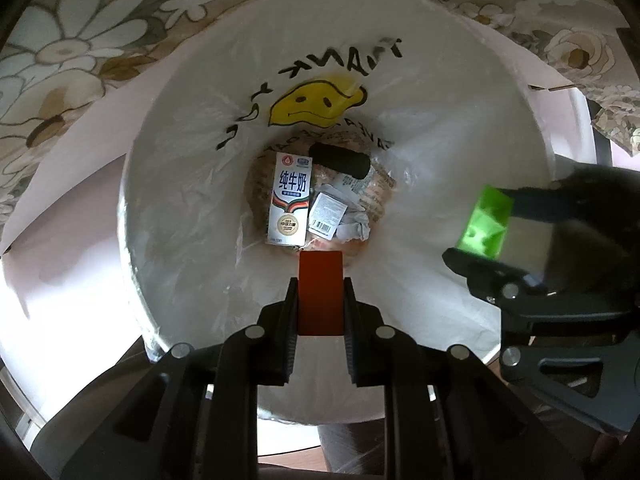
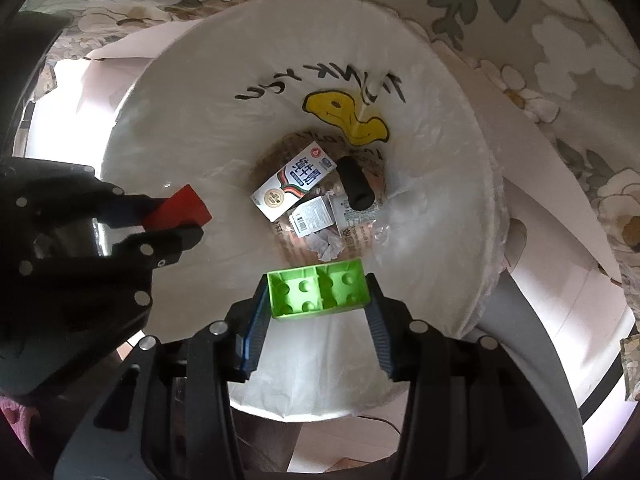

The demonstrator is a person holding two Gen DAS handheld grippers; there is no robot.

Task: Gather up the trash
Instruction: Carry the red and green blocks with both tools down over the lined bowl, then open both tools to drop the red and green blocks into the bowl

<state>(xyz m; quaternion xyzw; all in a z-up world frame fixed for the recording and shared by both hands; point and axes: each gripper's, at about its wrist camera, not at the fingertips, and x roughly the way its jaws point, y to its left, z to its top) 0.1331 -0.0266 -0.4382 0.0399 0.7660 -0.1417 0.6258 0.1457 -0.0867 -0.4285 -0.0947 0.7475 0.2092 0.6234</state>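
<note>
Both grippers point down into a round bin lined with a white plastic bag [image 1: 192, 168] printed with a yellow smiley [image 1: 316, 100]. My left gripper [image 1: 320, 296] is shut on a red block [image 1: 320, 292], held over the bin's near side. My right gripper [image 2: 318, 300] is shut on a green toy brick [image 2: 318, 290], hollow underside facing the camera. Each gripper also shows in the other view: the right gripper [image 1: 486, 230] with the green brick [image 1: 486, 222], and the left gripper [image 2: 188, 218] with the red block [image 2: 178, 208]. At the bottom lie a milk carton [image 1: 288, 200], a black cylinder [image 1: 340, 160] and crumpled wrappers [image 1: 340, 216].
The bin stands on a flower-patterned cloth [image 1: 80, 52] beside white boards [image 1: 68, 184]. In the right wrist view a grey tube [image 2: 532, 340] runs under the bin's right rim [image 2: 490, 184]. A pink patch [image 2: 16, 420] shows at the lower left.
</note>
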